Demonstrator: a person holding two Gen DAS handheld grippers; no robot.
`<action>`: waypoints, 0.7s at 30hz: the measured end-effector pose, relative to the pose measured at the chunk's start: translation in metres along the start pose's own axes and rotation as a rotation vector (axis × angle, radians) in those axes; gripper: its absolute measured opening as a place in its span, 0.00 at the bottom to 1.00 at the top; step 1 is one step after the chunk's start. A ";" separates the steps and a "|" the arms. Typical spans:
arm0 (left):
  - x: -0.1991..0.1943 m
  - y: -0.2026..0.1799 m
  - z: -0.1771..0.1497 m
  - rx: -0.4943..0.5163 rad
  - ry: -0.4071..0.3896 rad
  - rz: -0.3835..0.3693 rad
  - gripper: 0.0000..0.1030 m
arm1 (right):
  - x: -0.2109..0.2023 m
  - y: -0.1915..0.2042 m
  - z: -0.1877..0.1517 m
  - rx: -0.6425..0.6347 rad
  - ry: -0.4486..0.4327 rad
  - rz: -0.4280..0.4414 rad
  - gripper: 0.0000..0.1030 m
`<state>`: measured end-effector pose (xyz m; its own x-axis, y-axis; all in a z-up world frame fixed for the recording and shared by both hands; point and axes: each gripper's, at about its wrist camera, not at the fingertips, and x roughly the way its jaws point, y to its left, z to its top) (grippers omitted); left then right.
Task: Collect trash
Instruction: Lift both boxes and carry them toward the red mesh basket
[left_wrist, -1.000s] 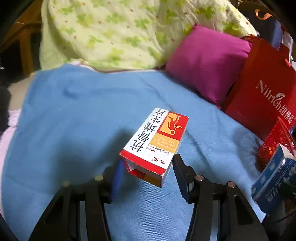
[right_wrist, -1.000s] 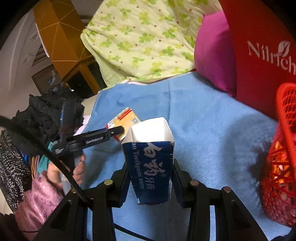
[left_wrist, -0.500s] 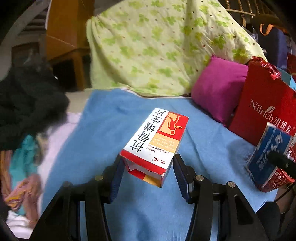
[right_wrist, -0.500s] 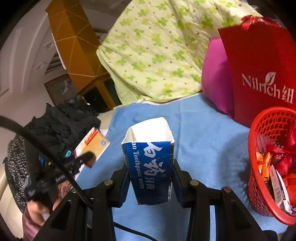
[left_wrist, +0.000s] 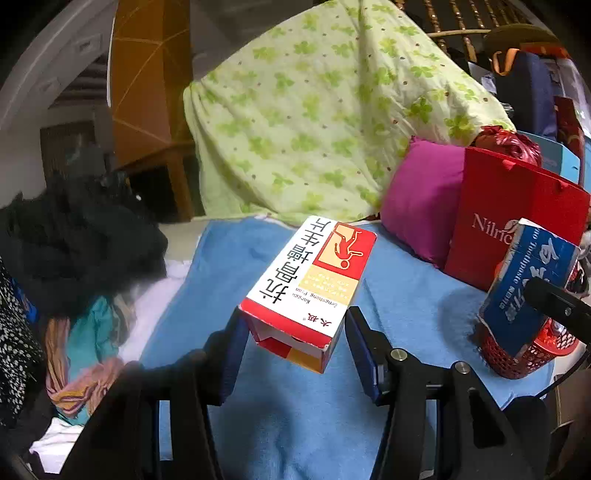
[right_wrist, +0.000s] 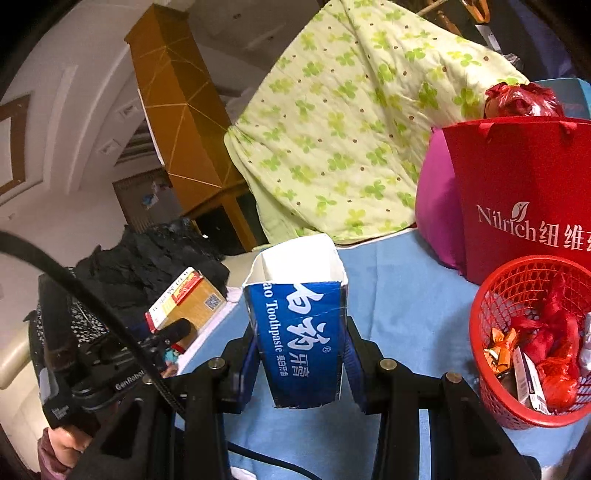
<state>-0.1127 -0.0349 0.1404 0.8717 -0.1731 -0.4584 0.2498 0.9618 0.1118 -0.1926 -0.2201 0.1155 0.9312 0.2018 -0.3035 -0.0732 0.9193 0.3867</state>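
Observation:
My left gripper (left_wrist: 291, 343) is shut on a red, white and orange medicine box (left_wrist: 310, 288), held up over the blue blanket (left_wrist: 295, 424). My right gripper (right_wrist: 299, 362) is shut on a blue and white toothpaste box (right_wrist: 301, 332) with an open top. In the left wrist view the toothpaste box (left_wrist: 528, 288) hangs in front of the red mesh basket (left_wrist: 517, 362) at the right. In the right wrist view the basket (right_wrist: 491, 387) stands at the lower right, with wrappers and a small box inside. There the medicine box (right_wrist: 184, 302) shows at the left, in the left gripper (right_wrist: 168, 332).
A red paper bag (right_wrist: 517, 184) and a magenta pillow (left_wrist: 421, 199) stand behind the basket. A green-patterned quilt (left_wrist: 314, 110) is piled at the back. Dark clothes (left_wrist: 74, 236) and coloured fabrics (left_wrist: 85, 350) lie left of the blanket. A hand (right_wrist: 62, 450) holds the left gripper.
Both grippers have risen and tilted up with their boxes still held. The room behind has come into view, and the whole basket now shows beside the right gripper.

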 end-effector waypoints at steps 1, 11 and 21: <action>-0.004 -0.003 0.000 0.007 -0.003 0.000 0.54 | -0.003 0.001 -0.001 -0.003 -0.003 0.001 0.42; -0.025 -0.020 0.004 0.044 -0.027 -0.011 0.54 | -0.023 -0.003 0.004 0.008 -0.043 0.001 0.42; -0.028 -0.036 0.006 0.068 -0.019 -0.036 0.54 | -0.036 -0.012 0.005 0.022 -0.069 -0.005 0.42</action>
<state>-0.1440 -0.0663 0.1544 0.8696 -0.2117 -0.4460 0.3083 0.9385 0.1556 -0.2237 -0.2404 0.1265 0.9540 0.1725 -0.2453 -0.0609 0.9124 0.4048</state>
